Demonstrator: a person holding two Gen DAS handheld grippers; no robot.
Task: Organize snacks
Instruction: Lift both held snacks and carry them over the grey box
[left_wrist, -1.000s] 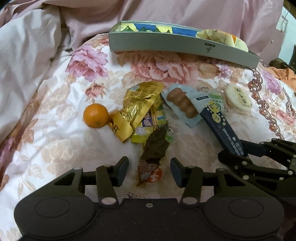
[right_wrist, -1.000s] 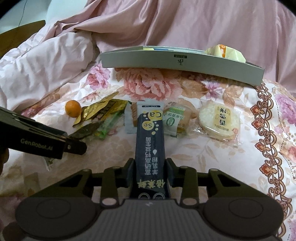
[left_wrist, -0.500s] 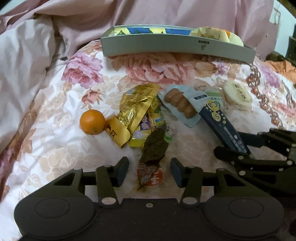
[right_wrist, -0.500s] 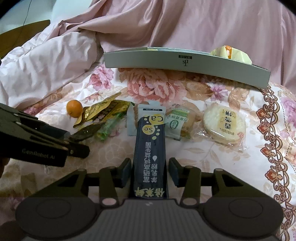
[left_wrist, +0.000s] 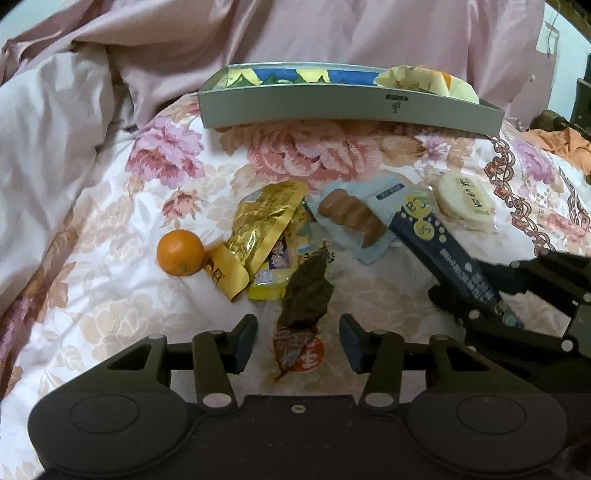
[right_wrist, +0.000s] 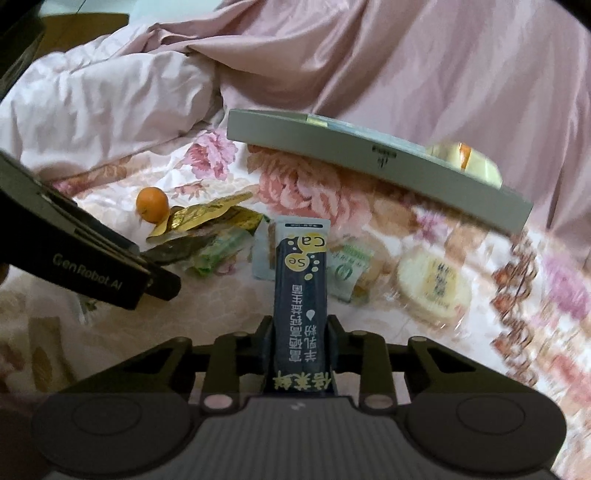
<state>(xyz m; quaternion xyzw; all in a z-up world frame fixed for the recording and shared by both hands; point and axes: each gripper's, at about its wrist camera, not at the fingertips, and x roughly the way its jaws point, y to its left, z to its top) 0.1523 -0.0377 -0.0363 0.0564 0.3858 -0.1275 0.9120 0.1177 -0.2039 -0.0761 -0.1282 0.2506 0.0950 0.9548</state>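
Note:
Snacks lie on a floral quilt. My left gripper (left_wrist: 298, 341) is open, its jaws on either side of a dark brown packet (left_wrist: 304, 301) with a red round label. My right gripper (right_wrist: 300, 343) is shut on a long dark blue sachet (right_wrist: 301, 291), which also shows in the left wrist view (left_wrist: 448, 258), lifted at an angle. Beside them lie an orange (left_wrist: 180, 252), a gold packet (left_wrist: 258, 232), a yellow packet (left_wrist: 271, 271), a light blue packet of brown pieces (left_wrist: 354, 218) and a round rice cracker (left_wrist: 463, 201). A grey tray (left_wrist: 351, 109) stands at the back with a yellow wrapped snack (left_wrist: 424, 83) in it.
Pink bedding (left_wrist: 74, 129) is heaped at the left and behind the tray. A green-labelled packet (right_wrist: 351, 266) lies right of the sachet in the right wrist view. An orange cloth (left_wrist: 561, 142) lies at the far right edge.
My right gripper has closed on the blue sachet and tilted, raising it. My left gripper has held its place around the brown packet, with the view shifted slightly.

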